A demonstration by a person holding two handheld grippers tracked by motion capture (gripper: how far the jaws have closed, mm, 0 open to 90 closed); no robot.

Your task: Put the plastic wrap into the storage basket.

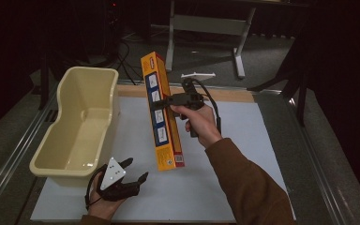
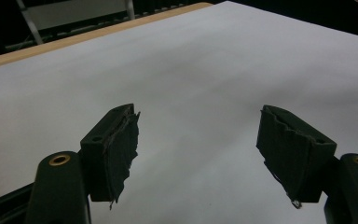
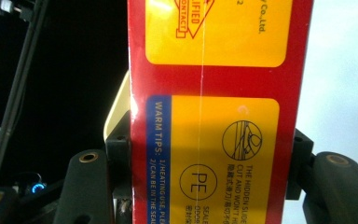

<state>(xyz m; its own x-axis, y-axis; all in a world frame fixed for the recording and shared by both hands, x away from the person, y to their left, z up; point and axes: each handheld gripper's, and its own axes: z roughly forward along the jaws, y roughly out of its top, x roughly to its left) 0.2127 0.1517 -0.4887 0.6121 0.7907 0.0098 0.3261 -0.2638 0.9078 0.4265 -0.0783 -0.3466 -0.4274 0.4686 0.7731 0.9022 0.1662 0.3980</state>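
A long orange and red box (image 1: pixel 161 112) hangs in the air over the middle of the white mat, with my right gripper (image 1: pixel 168 101) shut on its middle. In the right gripper view the box (image 3: pixel 219 107) stands between the two jaws, whose pads press on its sides. My left gripper (image 1: pixel 133 171) rests low near the mat's front left corner, beside the tub. Its jaws stand wide apart in the left gripper view, left gripper (image 2: pixel 198 149), with nothing between them and the bare white mat (image 2: pixel 205 74) beneath.
A cream plastic tub (image 1: pixel 82 124) stands at the left of the table, partly on the white mat (image 1: pixel 234 187). A small white part (image 1: pixel 198 75) lies at the table's far edge. Metal rails run along both sides of the table.
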